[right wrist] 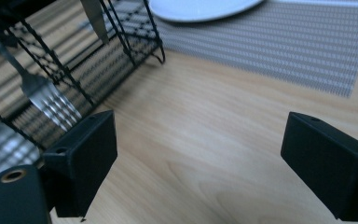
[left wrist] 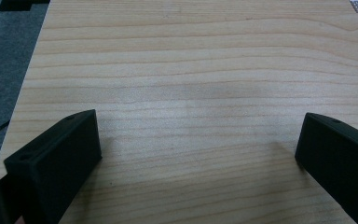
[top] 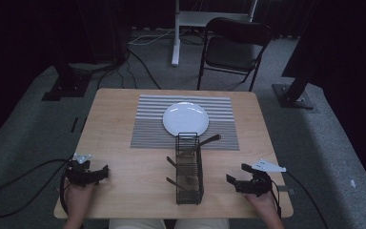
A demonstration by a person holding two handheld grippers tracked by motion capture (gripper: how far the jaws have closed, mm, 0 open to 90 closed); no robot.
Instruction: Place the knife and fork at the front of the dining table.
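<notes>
The wire basket (top: 189, 169) lies on its side on the desk (top: 124, 143) with a fork (right wrist: 42, 88) and other cutlery inside. It sits just left of the right gripper (top: 238, 182) and well to the right of the left gripper (top: 100, 172). A hasty reach could catch the mesh and drag the light basket, or spill cutlery toward the plate (top: 186, 118) beyond the jaws. Both pairs of jaws stand spread wide, holding and touching nothing, with bare desk between them.
</notes>
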